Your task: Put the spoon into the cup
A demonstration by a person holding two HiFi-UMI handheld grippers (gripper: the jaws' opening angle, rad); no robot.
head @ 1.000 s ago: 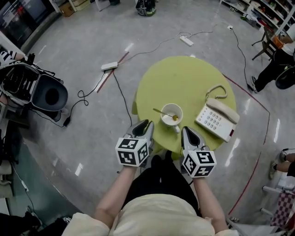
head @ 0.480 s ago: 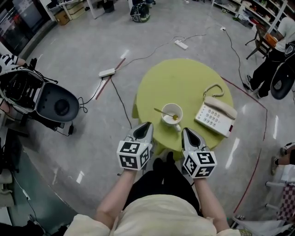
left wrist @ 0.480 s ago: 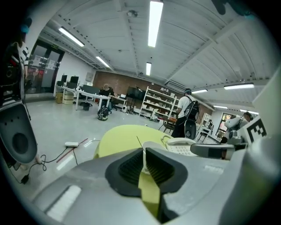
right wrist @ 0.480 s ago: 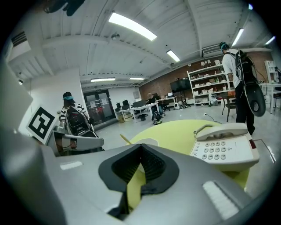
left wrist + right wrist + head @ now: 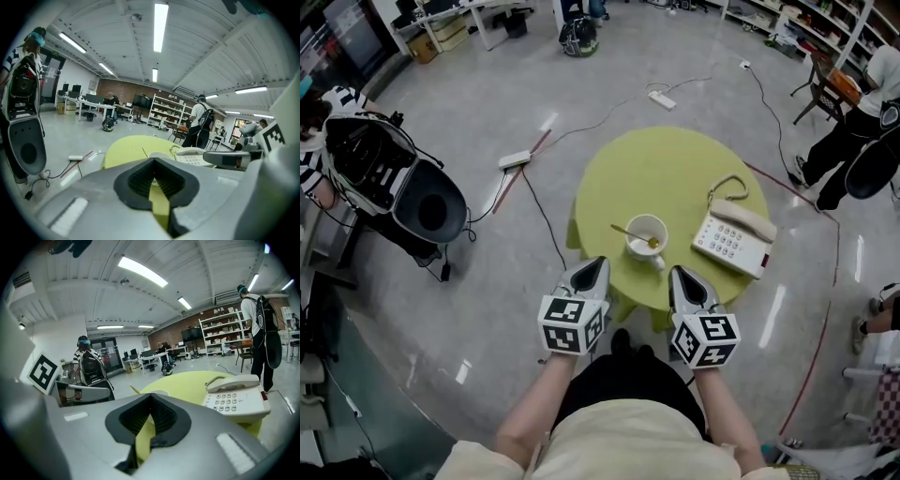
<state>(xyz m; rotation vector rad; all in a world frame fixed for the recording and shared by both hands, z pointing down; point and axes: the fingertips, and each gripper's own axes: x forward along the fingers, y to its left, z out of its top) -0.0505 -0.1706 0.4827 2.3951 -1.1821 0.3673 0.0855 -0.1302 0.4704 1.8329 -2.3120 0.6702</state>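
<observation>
A white cup (image 5: pixel 646 236) stands near the front of the round yellow-green table (image 5: pixel 675 169). A gold spoon (image 5: pixel 628 230) rests in it, handle leaning out over the left rim. In the right gripper view the cup's rim (image 5: pixel 159 392) and the spoon handle (image 5: pixel 134 389) peek over the jaws. My left gripper (image 5: pixel 598 263) hovers at the table's front edge, left of the cup, shut and empty (image 5: pixel 152 161). The right gripper (image 5: pixel 678 274) hangs just right of the cup's handle, its jaws together with nothing in them (image 5: pixel 150 401).
A white desk phone (image 5: pixel 733 239) lies on the table right of the cup. On the floor are cables, a power strip (image 5: pixel 517 159) and a red tape line. A black seat-like device (image 5: pixel 403 187) stands at the left, and a person (image 5: pixel 853 141) stands at the right.
The left gripper's jaws have closed from a visible gap to shut. Both grippers sit slightly farther back from the cup. Cup and spoon have not moved.
</observation>
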